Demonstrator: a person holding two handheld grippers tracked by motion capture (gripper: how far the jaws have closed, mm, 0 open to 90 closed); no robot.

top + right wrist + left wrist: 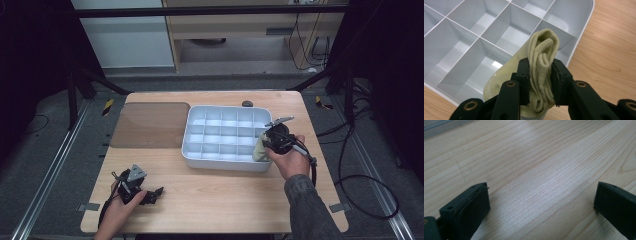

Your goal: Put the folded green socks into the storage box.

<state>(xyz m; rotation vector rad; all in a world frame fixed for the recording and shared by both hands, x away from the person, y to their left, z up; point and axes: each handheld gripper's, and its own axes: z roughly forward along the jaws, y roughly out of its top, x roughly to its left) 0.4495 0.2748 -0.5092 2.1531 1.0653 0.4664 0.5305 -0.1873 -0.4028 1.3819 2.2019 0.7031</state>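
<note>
— Where's the sock (541, 72)?
— Pinched between the right gripper (541, 82) pads, over the divided tray's (584, 30) near corner.
— And the left gripper (541, 200)?
— Jaws wide apart over bare table (536, 157).

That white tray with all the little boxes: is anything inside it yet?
The compartments of the white tray that show look empty. The right gripper holds a folded yellowish sock over its near right corner, and the sock hides part of the compartments beneath it.

The sock (541, 65) was ribbed, matt yellowish cloth; the tray (584, 30) beneath it was smooth, glossy pale plastic, resting on the grained wooden desk (614, 50).
</note>
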